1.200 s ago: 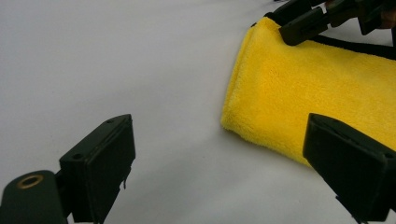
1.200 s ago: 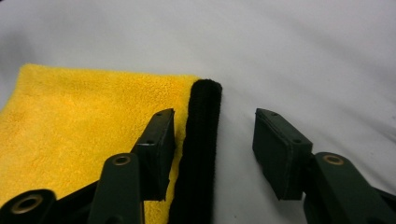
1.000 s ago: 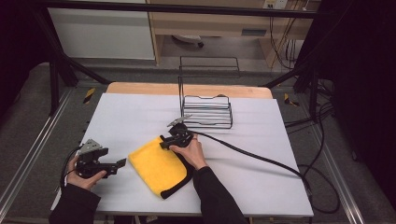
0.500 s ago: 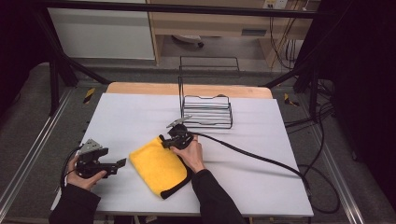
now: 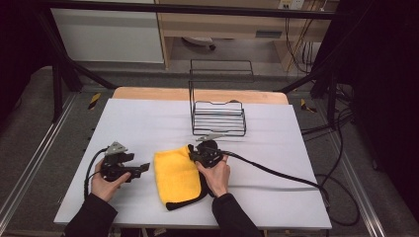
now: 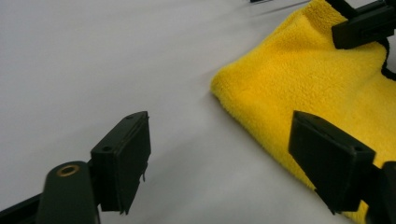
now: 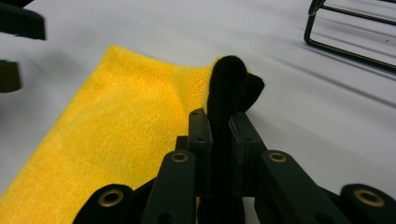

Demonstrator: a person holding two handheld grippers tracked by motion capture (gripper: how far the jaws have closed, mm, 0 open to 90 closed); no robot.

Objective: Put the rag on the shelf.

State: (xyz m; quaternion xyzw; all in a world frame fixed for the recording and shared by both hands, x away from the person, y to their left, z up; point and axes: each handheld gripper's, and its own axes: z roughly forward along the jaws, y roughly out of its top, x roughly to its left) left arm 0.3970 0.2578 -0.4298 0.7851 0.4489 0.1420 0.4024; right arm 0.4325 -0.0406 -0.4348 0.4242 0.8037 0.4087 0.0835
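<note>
High view: counted one yellow cloth (image 5: 176, 174), one wire rack (image 5: 218, 117), two grippers, one white table (image 5: 143, 123). Cloth lay flat on the near-centre of the table, soft, roughly rectangular, edged in black along its near and right sides. Rack stood farther back, thin black wire, open-topped, well apart from the cloth. Left gripper (image 5: 143, 168) held just left of the cloth, jaws pointed at it. Right gripper (image 5: 193, 156) sat at the cloth's far right corner, thick black cable trailing off to the right.

Left gripper view: saw two flat black jaws spread wide, having just been closing a little, nothing pinched between them; right jaw over the cloth's (image 6: 327, 93) edge, left jaw over bare table. Fleecy, napped pile visible here, not resolved from above. Other gripper's jaw noted at the upper right.

Right gripper view: jaws clamped tight on the cloth's black trim (image 7: 229, 88), which stood up as a folded ridge between the pads. Rack's wire base (image 7: 345, 46) seen at upper right.
</note>
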